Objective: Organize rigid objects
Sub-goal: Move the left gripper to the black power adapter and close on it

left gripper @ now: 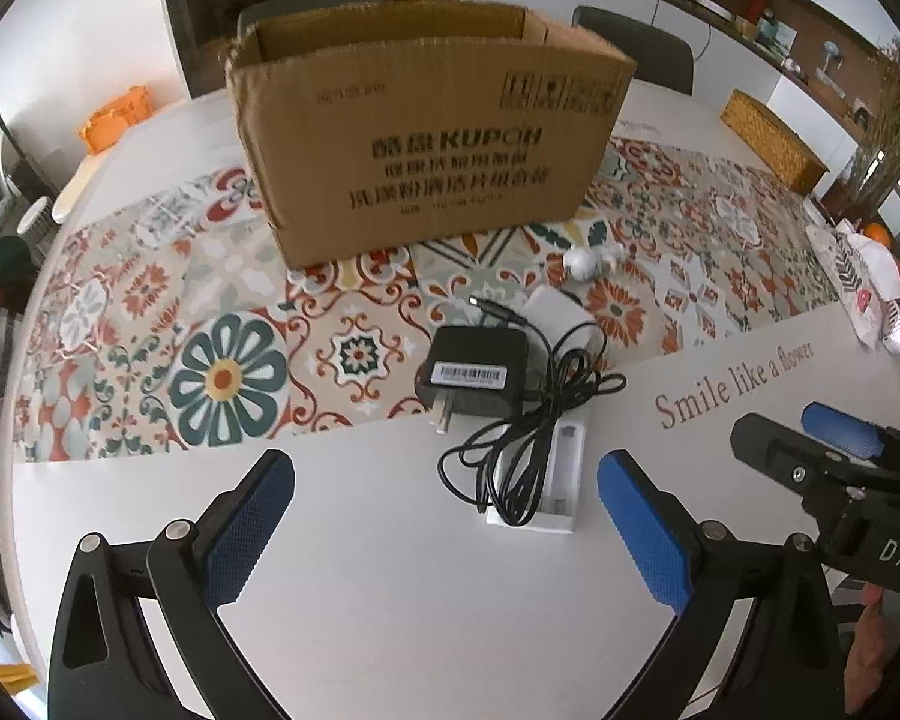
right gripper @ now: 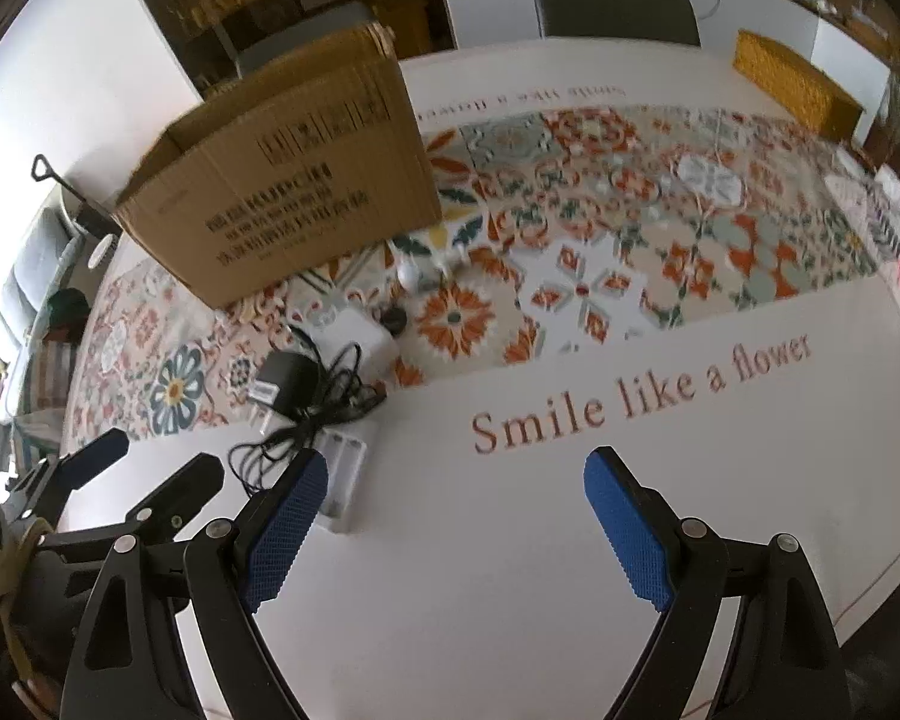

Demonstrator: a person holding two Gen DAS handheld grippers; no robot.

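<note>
A black power adapter (left gripper: 473,371) with a tangled black cord (left gripper: 528,438) lies on the table, the cord draped over a white battery charger (left gripper: 555,480). Behind them sit a white block (left gripper: 558,315) and a small white figure (left gripper: 585,264). An open cardboard box (left gripper: 426,132) stands further back. My left gripper (left gripper: 447,489) is open, hovering just in front of the charger with nothing between its fingers. My right gripper (right gripper: 456,495) is open too, over bare tablecloth right of the charger (right gripper: 345,468) and adapter (right gripper: 279,381); the box (right gripper: 294,192) is at upper left.
A patterned tablecloth (left gripper: 210,312) with printed lettering covers the round table. A woven yellow box (left gripper: 771,141) sits at the far right, and packets with a phone (left gripper: 870,294) lie at the right edge. Chairs stand behind the table. An orange bag (left gripper: 114,117) is at far left.
</note>
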